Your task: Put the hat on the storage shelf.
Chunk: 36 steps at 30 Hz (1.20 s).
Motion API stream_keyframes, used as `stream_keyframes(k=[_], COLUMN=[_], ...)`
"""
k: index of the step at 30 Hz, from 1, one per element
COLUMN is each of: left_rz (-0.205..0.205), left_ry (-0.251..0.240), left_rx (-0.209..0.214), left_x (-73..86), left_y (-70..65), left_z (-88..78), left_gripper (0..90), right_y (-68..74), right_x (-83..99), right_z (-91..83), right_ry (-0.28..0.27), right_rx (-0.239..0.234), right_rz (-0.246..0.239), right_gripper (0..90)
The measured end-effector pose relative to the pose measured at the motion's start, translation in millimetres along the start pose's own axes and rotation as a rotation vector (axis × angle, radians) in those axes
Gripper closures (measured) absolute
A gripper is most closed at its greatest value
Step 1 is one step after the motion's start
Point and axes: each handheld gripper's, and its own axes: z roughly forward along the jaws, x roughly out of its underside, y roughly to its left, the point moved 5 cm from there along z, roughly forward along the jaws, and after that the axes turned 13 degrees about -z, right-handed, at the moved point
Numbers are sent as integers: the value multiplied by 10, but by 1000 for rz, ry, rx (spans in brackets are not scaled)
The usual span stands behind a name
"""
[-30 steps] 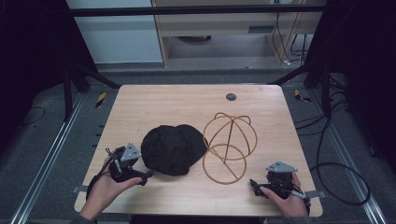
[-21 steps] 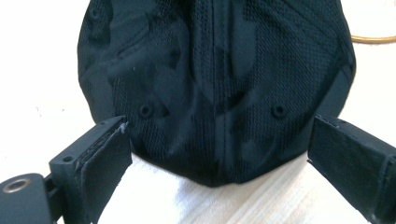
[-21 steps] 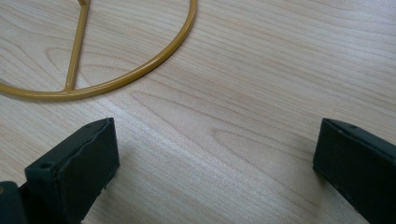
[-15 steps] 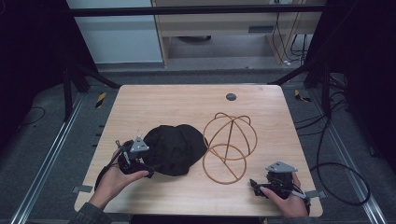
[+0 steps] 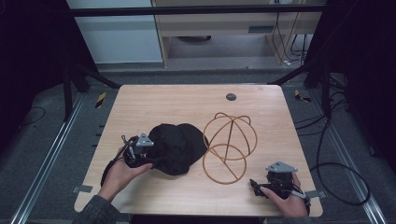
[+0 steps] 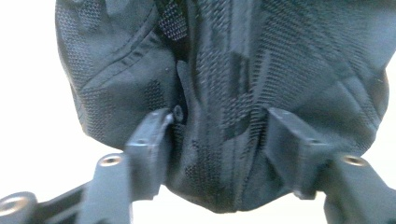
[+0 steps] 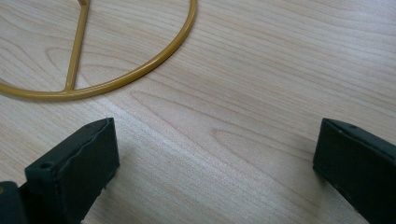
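A black cap (image 5: 177, 147) lies at the middle of the wooden table (image 5: 187, 100), to the left of a gold wire dome frame (image 5: 227, 145). My left gripper (image 5: 152, 157) is at the cap's left edge. Its jaws have just been closing, and in the left gripper view both pads press on a bunched fold of the cap (image 6: 233, 70) held by the left gripper (image 6: 217, 126). My right gripper (image 5: 254, 184) rests open near the table's front right edge. In the right gripper view the right gripper (image 7: 215, 149) has bare wood between its jaws, with the frame's ring (image 7: 154, 63) just ahead.
A small dark disc (image 5: 230, 96) sits near the table's far edge. Dark floor, metal rails and loose cables (image 5: 336, 163) surround the table. A pale cabinet (image 5: 116, 37) and a wooden shelf stand behind it.
My left gripper moved right from the table's left side up to the cap, and its jaws narrowed around the cap's edge. The right gripper stayed in place.
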Motion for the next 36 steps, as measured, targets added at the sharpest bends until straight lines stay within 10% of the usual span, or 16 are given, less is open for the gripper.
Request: stream_keyframes(k=[11,36], left_rz=[-54,-71], left_ry=[61,-23], left_rx=[82,96], left_x=[-67,-266], left_y=[71,223], left_z=[21,-766], left_gripper=[828,865], right_y=[-1,0], right_x=[0,0], right_z=[0,0], right_ry=[0,0], right_rx=[0,0], right_rz=[-2,0], right_gripper=[4,4])
